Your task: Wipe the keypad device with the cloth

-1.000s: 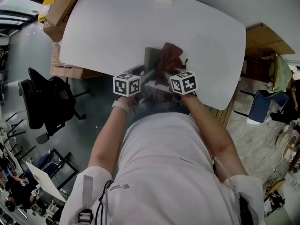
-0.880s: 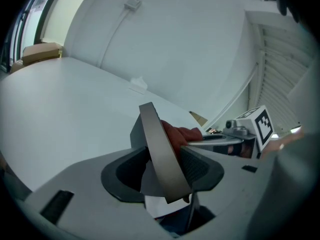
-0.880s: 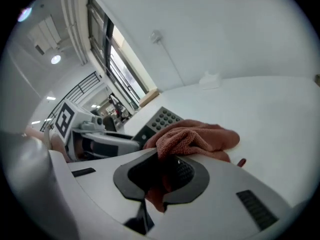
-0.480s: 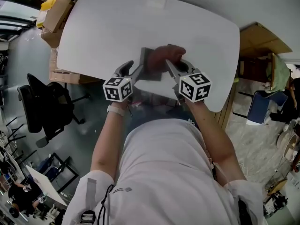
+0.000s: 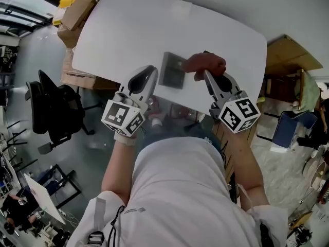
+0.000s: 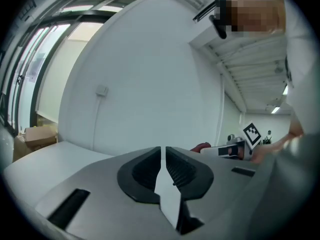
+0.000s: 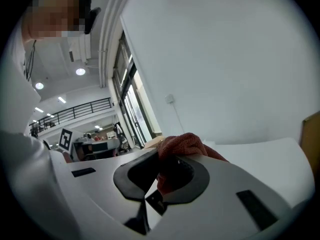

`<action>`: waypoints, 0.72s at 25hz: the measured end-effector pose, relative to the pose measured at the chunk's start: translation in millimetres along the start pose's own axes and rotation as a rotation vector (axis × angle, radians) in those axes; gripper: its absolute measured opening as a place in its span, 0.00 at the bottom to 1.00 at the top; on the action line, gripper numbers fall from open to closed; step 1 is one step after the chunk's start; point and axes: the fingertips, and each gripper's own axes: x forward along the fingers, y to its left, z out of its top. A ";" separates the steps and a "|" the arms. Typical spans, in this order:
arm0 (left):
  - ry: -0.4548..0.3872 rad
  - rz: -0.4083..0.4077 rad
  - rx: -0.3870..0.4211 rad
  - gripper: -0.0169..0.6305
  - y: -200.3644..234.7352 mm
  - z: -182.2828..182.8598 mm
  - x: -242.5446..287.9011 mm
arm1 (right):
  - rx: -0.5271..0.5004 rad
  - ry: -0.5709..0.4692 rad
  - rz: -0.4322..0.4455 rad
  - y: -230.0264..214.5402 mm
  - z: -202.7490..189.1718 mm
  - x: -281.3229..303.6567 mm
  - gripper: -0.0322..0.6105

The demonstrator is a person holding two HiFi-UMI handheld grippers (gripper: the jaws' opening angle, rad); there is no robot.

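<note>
The grey keypad device lies flat on the white table, near its front edge. My right gripper is shut on the red cloth, which is bunched just right of the device; in the right gripper view the cloth fills the jaws of the right gripper. My left gripper sits at the device's lower left, apart from it. The left gripper's jaws are closing to a thin slit with nothing between them. The cloth shows beyond it.
Cardboard boxes are stacked past the table's left end. A black office chair stands on the floor at left. A wooden cabinet and a blue chair are at the right. The table's front edge runs just under both grippers.
Both grippers have drawn back from over the device toward the person. The left jaws went from wide open to nearly together. The cloth slid off the device to its right.
</note>
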 end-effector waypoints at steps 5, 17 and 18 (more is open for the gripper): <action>0.046 -0.130 0.116 0.04 -20.7 9.7 -38.8 | -0.052 -0.068 -0.084 42.1 11.9 -24.2 0.12; 0.004 -0.323 0.140 0.04 -35.8 13.3 -122.3 | -0.125 -0.162 -0.251 155.0 -5.6 -56.7 0.12; -0.005 -0.329 0.141 0.04 -39.8 14.3 -127.1 | -0.136 -0.161 -0.250 161.9 -6.6 -60.2 0.12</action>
